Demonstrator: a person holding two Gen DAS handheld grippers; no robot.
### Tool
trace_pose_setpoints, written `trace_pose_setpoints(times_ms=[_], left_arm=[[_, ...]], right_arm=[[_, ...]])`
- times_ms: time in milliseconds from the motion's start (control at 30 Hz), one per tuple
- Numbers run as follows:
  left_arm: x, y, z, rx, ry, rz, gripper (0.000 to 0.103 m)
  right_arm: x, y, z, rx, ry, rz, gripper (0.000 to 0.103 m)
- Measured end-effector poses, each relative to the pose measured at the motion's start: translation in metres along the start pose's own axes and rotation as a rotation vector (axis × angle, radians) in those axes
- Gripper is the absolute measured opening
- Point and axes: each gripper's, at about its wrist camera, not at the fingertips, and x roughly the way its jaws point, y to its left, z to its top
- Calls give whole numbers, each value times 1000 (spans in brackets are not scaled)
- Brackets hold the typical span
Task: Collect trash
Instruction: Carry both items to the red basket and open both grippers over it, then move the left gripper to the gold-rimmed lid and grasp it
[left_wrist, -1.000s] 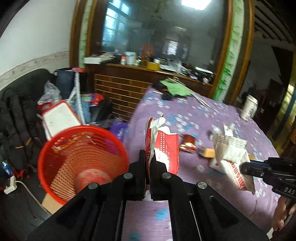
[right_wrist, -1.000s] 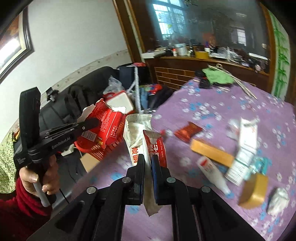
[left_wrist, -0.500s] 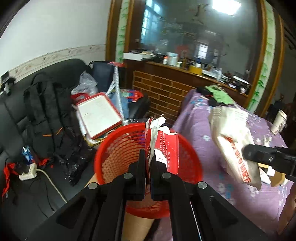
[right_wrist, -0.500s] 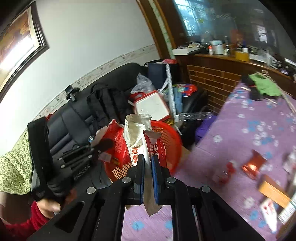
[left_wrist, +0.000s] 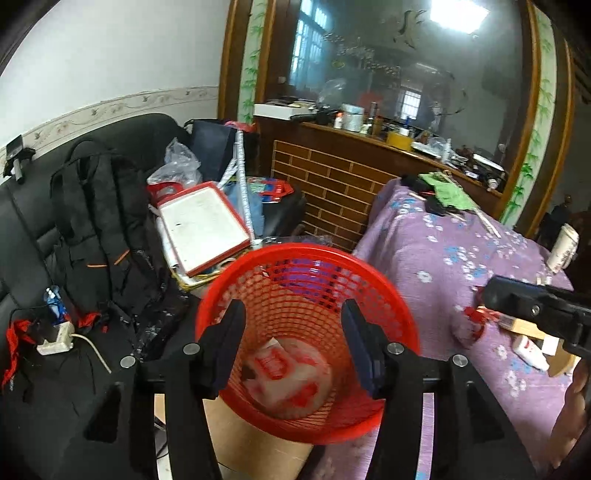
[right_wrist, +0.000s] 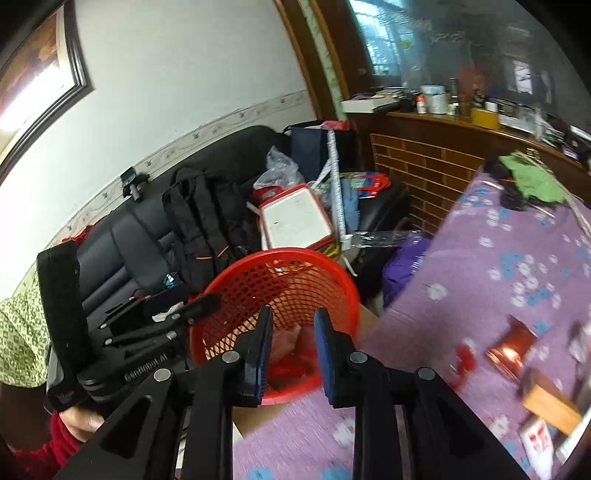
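Purple floral tablecloth (left_wrist: 436, 258) beside black sofa (left_wrist: 33, 221)

Inside the red mesh basket (left_wrist: 388, 295), the red-and-white wrappers (left_wrist: 284, 373) are smeared by motion blur, so their print cannot be read. In the right wrist view the right gripper's (right_wrist: 291, 339) own fingers, whose jaws are opening with nothing between them, hide most of the basket's floor. The far side of the purple flowered tablecloth (right_wrist: 517, 258) is blurred there; a shiny red packet (right_wrist: 511, 347) and a tan box (right_wrist: 550, 406) show only as streaks. The right gripper (left_wrist: 532, 314) enters the left wrist view cut off by the frame's edge. The bottles and jars on the wooden counter (left_wrist: 369, 136) are too small to identify.
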Motion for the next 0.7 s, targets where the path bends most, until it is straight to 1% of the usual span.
trace_pose_setpoints(times_ms=[100, 133, 200, 333, 433, 500, 533, 600, 700], left_arm=[[-6, -18, -4, 17, -1, -42, 55], [-8, -29, -6, 30, 1, -63, 57], [-10, -45, -10, 53, 8, -90, 58], [-12, -86, -21, 119, 37, -148, 59], [-9, -114, -29, 160, 62, -178, 60], [-6, -132, -34, 188, 83, -196, 61], [-5, -139, -36, 196, 92, -206, 61], [-3, -154, -41, 219, 116, -231, 61], [0, -175, -45, 254, 141, -256, 61]], right_arm=[[-28, -10, -17, 19, -16, -47, 33], [-36, -13, -22, 22, -23, -57, 37], [-56, -20, -36, 38, -42, -93, 40], [-95, -38, -59, 81, -83, -140, 40], [-123, -54, -75, 127, -119, -195, 41], [-144, -69, -86, 161, -144, -242, 43], [-151, -74, -89, 168, -150, -263, 47], [-173, -92, -100, 197, -174, -341, 54], [-197, -117, -114, 257, -202, -425, 55]])
